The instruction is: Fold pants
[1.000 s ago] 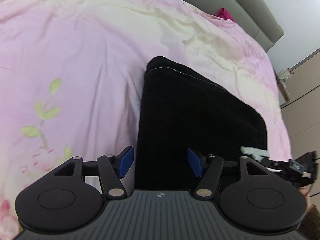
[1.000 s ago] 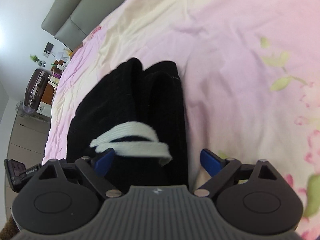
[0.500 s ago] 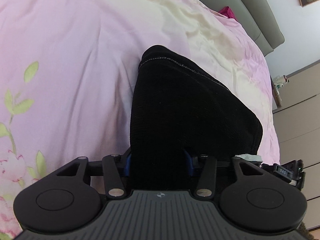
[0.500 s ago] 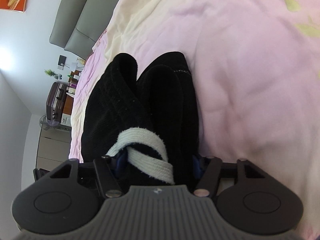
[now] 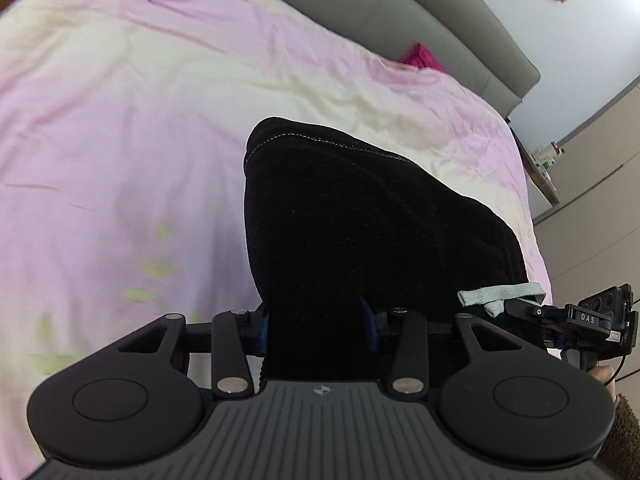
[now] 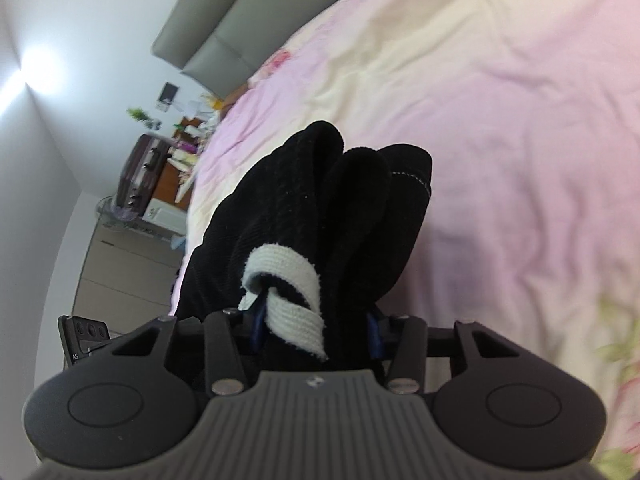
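Gripping black pants [image 5: 360, 220] with left gripper [image 5: 318, 326] and right gripper [image 6: 316, 326], both clamping fabric above pink bedspread [image 5: 120, 140].

The right gripper [image 6: 316, 326] has its jaws clamped on bunched black pants [image 6: 304, 216] above the pink bedspread [image 6: 500, 140].

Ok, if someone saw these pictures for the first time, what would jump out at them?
The black pants dominate both views, bunched and lifted off the pink floral bedspread, with the left tool and the right tool each clamped on the near edge. Next comes the white drawstring, looped across the dark fabric right at the right tool. A grey headboard sits at the bed's far end.
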`<action>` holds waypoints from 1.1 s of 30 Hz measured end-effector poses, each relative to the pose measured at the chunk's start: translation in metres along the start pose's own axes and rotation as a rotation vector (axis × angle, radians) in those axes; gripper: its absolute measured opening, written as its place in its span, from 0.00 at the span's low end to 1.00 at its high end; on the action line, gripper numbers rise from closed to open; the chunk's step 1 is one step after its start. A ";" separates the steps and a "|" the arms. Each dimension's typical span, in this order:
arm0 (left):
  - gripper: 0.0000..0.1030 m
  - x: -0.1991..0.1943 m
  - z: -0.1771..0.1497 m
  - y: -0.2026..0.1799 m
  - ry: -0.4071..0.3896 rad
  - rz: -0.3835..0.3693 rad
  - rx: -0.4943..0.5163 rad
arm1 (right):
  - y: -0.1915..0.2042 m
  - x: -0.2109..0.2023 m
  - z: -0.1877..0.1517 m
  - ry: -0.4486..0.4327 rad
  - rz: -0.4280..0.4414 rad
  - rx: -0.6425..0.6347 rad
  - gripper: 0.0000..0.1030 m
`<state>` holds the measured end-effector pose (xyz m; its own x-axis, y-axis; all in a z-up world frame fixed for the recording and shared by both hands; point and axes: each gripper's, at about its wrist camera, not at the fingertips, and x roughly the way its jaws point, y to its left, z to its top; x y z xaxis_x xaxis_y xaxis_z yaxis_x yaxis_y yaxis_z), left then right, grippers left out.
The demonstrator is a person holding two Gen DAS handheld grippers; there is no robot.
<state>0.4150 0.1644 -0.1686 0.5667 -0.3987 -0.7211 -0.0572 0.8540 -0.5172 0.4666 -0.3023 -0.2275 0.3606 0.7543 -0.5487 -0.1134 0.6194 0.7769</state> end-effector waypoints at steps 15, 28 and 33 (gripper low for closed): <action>0.46 -0.108 0.015 0.163 0.006 0.173 -0.015 | 0.121 0.182 -0.106 0.090 0.150 0.060 0.41; 0.48 -0.063 -0.013 0.260 0.028 0.111 -0.023 | 0.107 0.278 -0.120 0.165 0.050 -0.006 0.44; 0.60 -0.066 -0.016 0.255 0.018 0.161 -0.034 | 0.088 0.287 -0.130 0.167 0.029 0.062 0.50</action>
<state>0.3499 0.4032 -0.2600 0.5334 -0.2633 -0.8038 -0.1741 0.8958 -0.4089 0.4401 -0.0031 -0.3567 0.1990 0.8006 -0.5652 -0.0624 0.5859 0.8079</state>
